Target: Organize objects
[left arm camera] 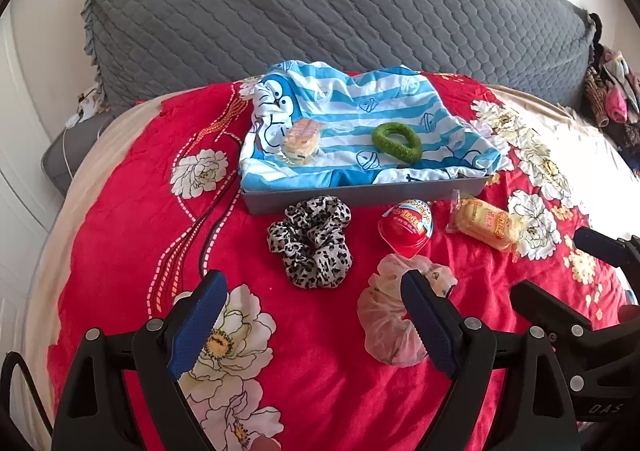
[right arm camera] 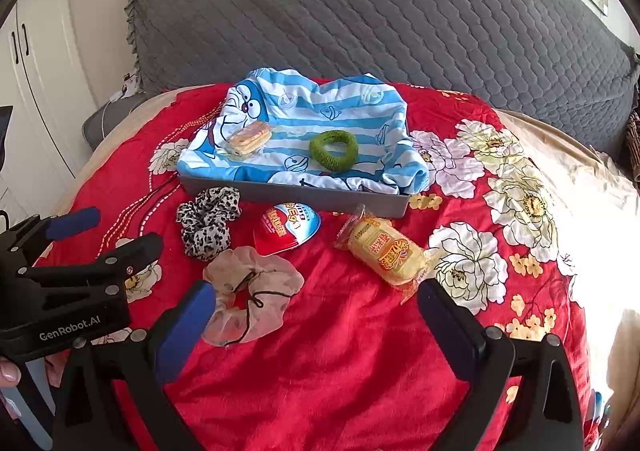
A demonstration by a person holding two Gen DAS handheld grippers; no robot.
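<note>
A grey tray lined with a blue striped cloth sits on the red floral bed cover. In it lie a wrapped cake and a green scrunchie. In front of it lie a leopard scrunchie, a red egg toy, a yellow snack pack and a beige scrunchie. My left gripper is open, near the beige scrunchie. My right gripper is open, with the beige scrunchie by its left finger.
A grey quilted headboard rises behind the bed. White cupboard doors stand at the left. Clothes pile at the far right. The bed cover is bare red fabric near the grippers.
</note>
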